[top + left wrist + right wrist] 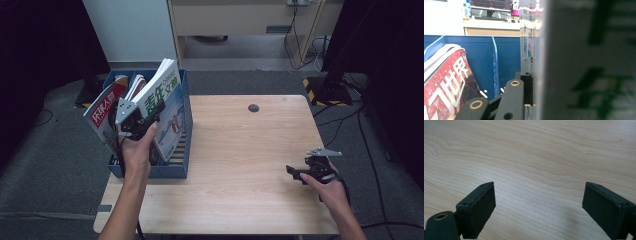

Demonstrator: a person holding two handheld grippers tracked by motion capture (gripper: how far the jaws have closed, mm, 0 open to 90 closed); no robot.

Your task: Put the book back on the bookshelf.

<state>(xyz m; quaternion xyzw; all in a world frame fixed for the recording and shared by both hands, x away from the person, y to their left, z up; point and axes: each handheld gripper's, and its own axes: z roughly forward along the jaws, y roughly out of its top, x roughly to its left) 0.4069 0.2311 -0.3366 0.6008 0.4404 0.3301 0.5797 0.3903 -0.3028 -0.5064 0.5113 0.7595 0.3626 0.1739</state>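
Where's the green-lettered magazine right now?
High view, left side: the green-lettered magazine stands tilted in the blue file box, gripped by the left claw, beside the red magazine.

Hand-held gripper (530,75) clamps a white magazine (589,62) beside a red one (446,82).

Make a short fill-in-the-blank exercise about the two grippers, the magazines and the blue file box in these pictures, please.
1. The left gripper is shut on the white magazine with ____ characters.
2. That magazine stands in the blue plastic file ____.
3. The right gripper hangs with its jaws ____ over the light wooden table.
4. The second magazine has a ____ cover.

Missing words: green; box; open; red
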